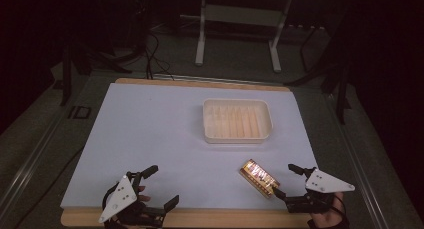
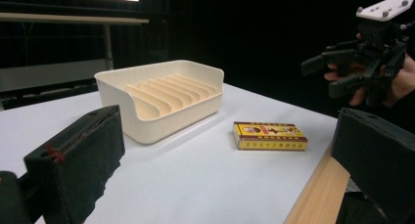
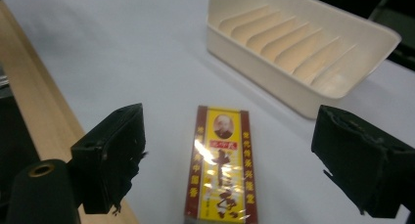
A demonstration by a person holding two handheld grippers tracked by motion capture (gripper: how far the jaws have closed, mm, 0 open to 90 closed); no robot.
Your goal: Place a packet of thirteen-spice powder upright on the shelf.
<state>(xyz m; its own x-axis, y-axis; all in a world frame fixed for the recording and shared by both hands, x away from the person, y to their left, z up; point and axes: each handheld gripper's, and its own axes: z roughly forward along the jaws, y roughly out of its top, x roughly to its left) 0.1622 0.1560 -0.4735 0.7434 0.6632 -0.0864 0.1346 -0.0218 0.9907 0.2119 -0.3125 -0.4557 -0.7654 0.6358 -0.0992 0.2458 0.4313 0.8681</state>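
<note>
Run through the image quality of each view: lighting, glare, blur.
High view: bright white table, the room around it nearly black; glare washes out the yellow box. Left gripper view: the cream tray and box are fairly sharp, its own near claw pads soft, background black. Right gripper view: a glare streak on the box wrapper, whose print is slightly blurred.

Between the left gripper's [image 2: 225, 160] wide-apart jaws a yellow box [image 2: 270, 136] lies flat on the white table [image 2: 205, 180]. At ten o'clock stands a cream ribbed tray [image 2: 161, 98]; at two, the right gripper [image 2: 337, 75], jaws parted.
</note>
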